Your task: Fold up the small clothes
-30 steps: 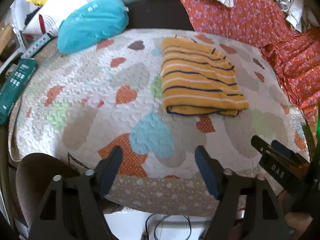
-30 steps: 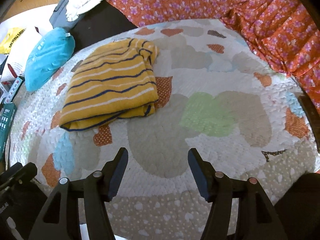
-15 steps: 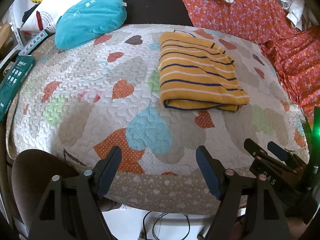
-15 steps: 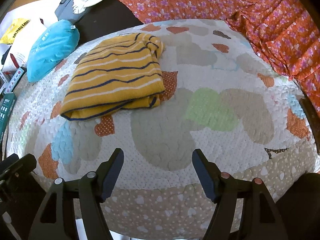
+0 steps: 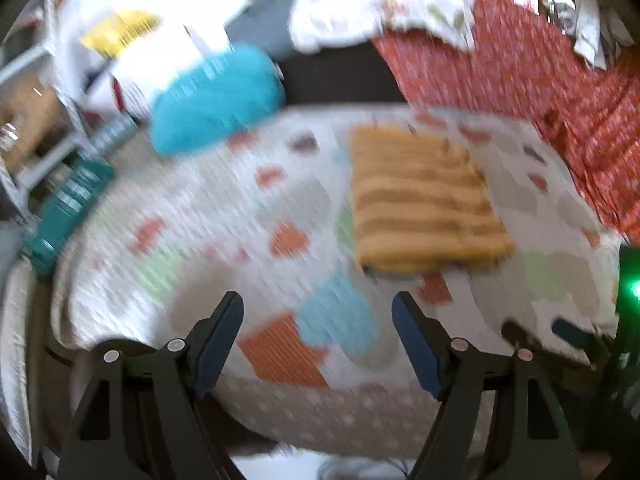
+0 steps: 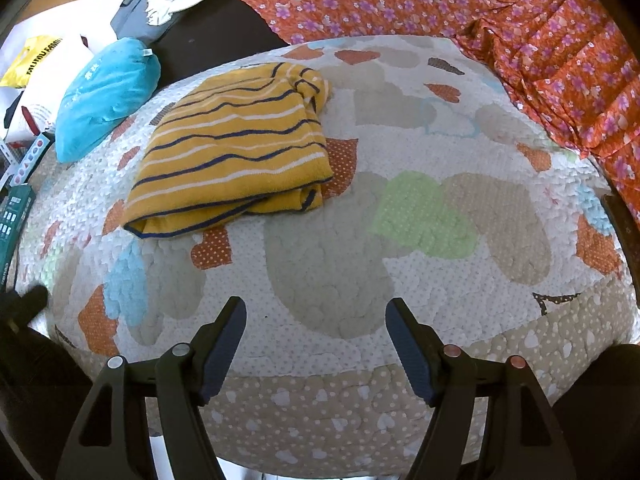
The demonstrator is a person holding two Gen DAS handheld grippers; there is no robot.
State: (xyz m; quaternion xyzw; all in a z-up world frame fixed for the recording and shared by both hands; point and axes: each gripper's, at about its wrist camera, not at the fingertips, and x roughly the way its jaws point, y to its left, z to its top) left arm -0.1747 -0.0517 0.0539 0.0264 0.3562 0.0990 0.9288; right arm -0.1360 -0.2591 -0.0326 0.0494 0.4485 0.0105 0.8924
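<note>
A teal pillow [image 6: 106,98] lies at the quilt's [image 6: 420,152] left edge. Right of it the folded striped shirt [image 6: 236,152] rests flat. The left gripper [image 5: 318,342] gapes wide and empty; the right gripper [image 6: 316,344], its jaws just widening, holds nothing. Orange floral cloth [image 6: 560,40] lies rightmost.

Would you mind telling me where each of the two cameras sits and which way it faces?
Left wrist: on the left gripper, angled down over the heart quilt at the yellow striped garment; blurred; open fingers show, right gripper at lower right.
Right wrist: on the right gripper, angled down at the same garment; open fingers show.
Shared: garment, quilt, teal cushion, orange floral cloth.
</note>
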